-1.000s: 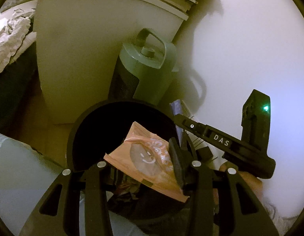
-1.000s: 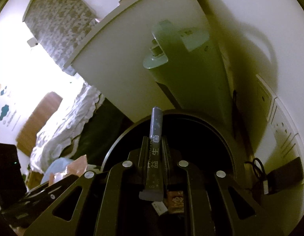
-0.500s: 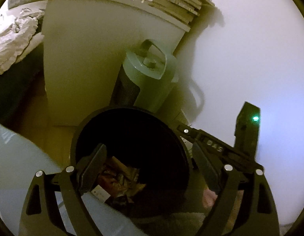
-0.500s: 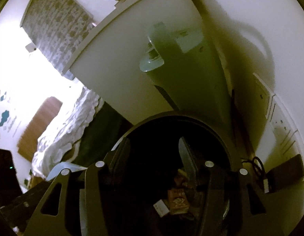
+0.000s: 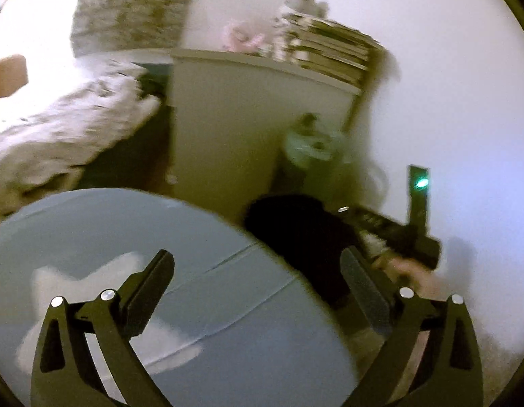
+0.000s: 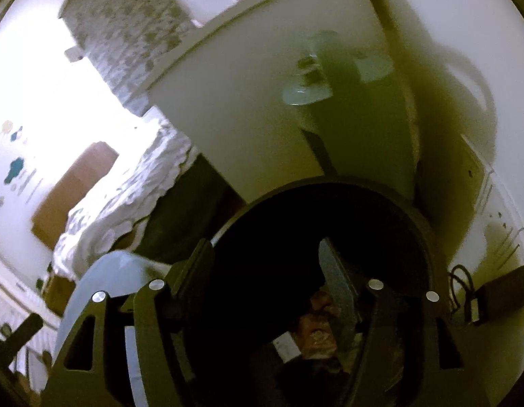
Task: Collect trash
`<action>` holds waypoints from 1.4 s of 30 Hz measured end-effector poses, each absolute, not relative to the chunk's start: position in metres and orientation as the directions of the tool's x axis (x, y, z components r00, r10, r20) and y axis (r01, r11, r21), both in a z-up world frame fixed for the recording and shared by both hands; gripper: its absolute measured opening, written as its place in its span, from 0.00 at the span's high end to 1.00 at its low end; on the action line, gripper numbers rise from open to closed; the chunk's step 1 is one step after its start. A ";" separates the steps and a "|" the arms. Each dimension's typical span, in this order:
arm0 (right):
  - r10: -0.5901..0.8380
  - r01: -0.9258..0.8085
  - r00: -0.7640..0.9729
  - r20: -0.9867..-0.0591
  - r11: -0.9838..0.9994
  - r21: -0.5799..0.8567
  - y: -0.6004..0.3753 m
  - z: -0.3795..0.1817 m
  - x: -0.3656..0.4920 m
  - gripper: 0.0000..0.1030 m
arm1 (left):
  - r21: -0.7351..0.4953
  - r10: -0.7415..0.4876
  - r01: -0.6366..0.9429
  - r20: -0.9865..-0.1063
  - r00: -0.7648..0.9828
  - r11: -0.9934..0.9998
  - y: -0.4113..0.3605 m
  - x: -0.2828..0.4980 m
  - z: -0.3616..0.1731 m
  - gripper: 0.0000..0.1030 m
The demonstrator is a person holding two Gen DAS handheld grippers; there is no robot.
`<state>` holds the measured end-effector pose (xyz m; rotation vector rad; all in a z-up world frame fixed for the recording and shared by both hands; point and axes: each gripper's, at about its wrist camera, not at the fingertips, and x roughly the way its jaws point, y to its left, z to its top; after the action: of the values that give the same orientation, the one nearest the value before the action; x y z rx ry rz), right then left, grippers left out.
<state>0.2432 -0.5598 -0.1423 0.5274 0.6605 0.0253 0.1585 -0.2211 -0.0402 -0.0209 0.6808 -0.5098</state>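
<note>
- Your right tongs [image 6: 265, 271], jaws just opened and empty, hang over the black bin [image 6: 329, 224], wrappers [image 6: 316, 335] lower centre.
- Your left tongs [image 5: 258, 271], released, cross the desk [image 5: 228, 305]; keep clear of the rim.

One round black trash bin [image 6: 329, 224] is sitting by the wall, with several crumpled wrappers [image 6: 316, 325] lying inside, too dim to count. One round blue-grey table [image 5: 126, 244], one pale green handled appliance [image 6: 333, 78], one white cabinet [image 5: 228, 118] and one stack of books [image 5: 329, 51] are showing.
</note>
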 end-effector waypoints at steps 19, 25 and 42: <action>0.250 -0.219 0.916 -0.313 0.967 0.131 -0.309 -0.053 0.114 0.05 | -0.101 0.088 -0.175 -0.566 0.820 0.979 -0.006 0.060 -0.067 0.05; 0.238 -0.222 0.909 -0.341 0.971 0.087 -0.258 -0.065 0.104 0.05 | -0.110 0.096 -0.191 -0.566 0.819 0.975 0.003 0.050 -0.073 0.05; 0.209 -0.213 0.916 -0.342 0.977 0.025 -0.249 -0.075 0.105 0.05 | -0.092 0.129 -0.224 -0.588 0.799 0.970 0.003 0.050 -0.079 0.05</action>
<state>0.1050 -0.2489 -0.0754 -0.0131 0.3500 0.2170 0.0497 0.0028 -0.0789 -0.1606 0.6177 0.1901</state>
